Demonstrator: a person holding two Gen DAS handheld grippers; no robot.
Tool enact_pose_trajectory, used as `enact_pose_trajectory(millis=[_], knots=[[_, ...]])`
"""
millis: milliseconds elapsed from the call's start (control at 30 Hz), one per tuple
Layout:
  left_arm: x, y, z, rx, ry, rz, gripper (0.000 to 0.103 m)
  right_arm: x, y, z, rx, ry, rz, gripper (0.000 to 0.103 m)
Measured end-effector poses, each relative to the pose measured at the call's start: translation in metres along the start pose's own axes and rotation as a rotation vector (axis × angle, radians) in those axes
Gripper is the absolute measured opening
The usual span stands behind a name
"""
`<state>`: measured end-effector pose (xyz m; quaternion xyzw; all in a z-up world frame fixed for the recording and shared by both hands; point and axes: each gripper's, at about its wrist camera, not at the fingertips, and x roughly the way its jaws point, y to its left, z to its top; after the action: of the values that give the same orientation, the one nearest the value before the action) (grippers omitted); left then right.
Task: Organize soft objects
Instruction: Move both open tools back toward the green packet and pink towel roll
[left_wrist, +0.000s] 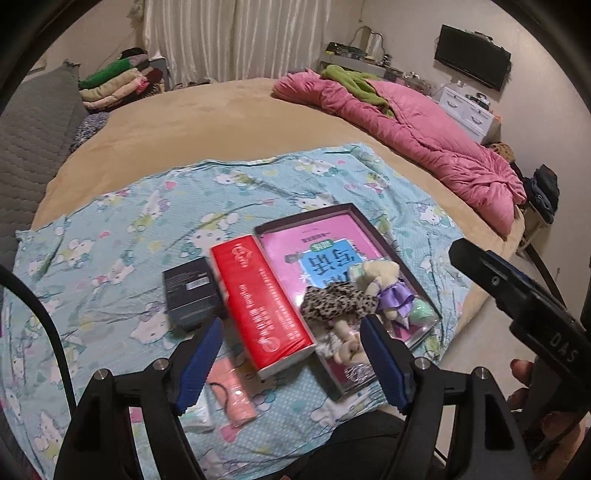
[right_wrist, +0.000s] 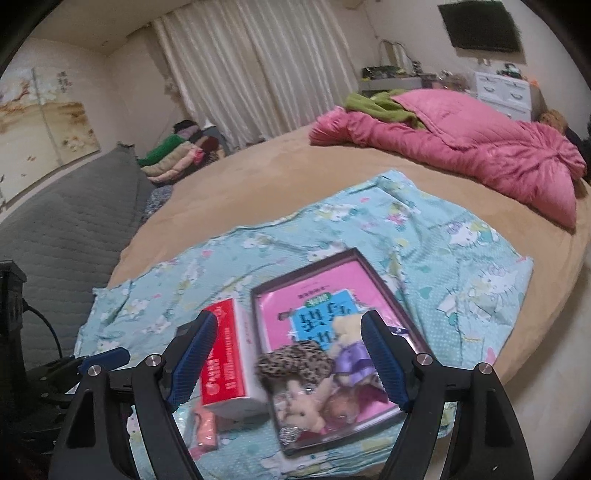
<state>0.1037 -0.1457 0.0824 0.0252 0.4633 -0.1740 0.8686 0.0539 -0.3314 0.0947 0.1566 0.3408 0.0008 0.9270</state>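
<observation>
A shallow dark tray (left_wrist: 343, 214) (right_wrist: 354, 254) with a pink book in it lies on the light-blue patterned cloth (left_wrist: 110, 236) (right_wrist: 461, 236). In the tray lie a leopard-print scrunchie (left_wrist: 338, 301) (right_wrist: 291, 360), a cream plush doll in a purple dress (left_wrist: 380, 280) (right_wrist: 351, 336) and a small plush bear (left_wrist: 345, 349) (right_wrist: 303, 410). A red box (left_wrist: 262, 299) (right_wrist: 225, 365) lies left of the tray. My left gripper (left_wrist: 291, 360) is open and empty above the red box's near end. My right gripper (right_wrist: 286, 363) is open and empty above the scrunchie.
A dark small box (left_wrist: 190, 288) and a pink packet with a hair tie (left_wrist: 231, 393) (right_wrist: 205, 424) lie on the cloth. A pink quilt (left_wrist: 424, 144) (right_wrist: 461, 147) lies on the tan bed. Folded clothes (left_wrist: 118, 81) are stacked far left. The right gripper's body (left_wrist: 517, 295) shows at right.
</observation>
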Motion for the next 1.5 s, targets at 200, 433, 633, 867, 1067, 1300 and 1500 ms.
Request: enact_pose_trajectory(millis=[200, 433, 633, 867, 1067, 1300, 1500], knots=[[-0.021, 0.027, -0.016, -0.036, -0.011, 0.04, 0.076, -0.007, 0.031, -0.008, -0.032, 0.015, 0.066, 0.081], [-0.037, 0.059, -0.035, -0.081, -0.014, 0.078, 0.076, -0.004, 0.067, -0.023, -0.073, 0.051, 0.122, 0.081], [-0.042, 0.088, -0.052, -0.129, -0.003, 0.101, 0.076, 0.004, 0.092, -0.039, -0.113, 0.096, 0.147, 0.082], [-0.039, 0.111, -0.069, -0.178, 0.012, 0.115, 0.076, 0.016, 0.11, -0.057, -0.142, 0.148, 0.171, 0.082], [-0.028, 0.13, -0.083, -0.209, 0.042, 0.138, 0.076, 0.035, 0.122, -0.079, -0.177, 0.215, 0.173, 0.082], [-0.001, 0.152, -0.103, -0.248, 0.112, 0.156, 0.076, 0.058, 0.131, -0.109, -0.23, 0.296, 0.153, 0.082], [0.022, 0.163, -0.116, -0.279, 0.16, 0.132, 0.076, 0.079, 0.135, -0.132, -0.271, 0.355, 0.118, 0.082]])
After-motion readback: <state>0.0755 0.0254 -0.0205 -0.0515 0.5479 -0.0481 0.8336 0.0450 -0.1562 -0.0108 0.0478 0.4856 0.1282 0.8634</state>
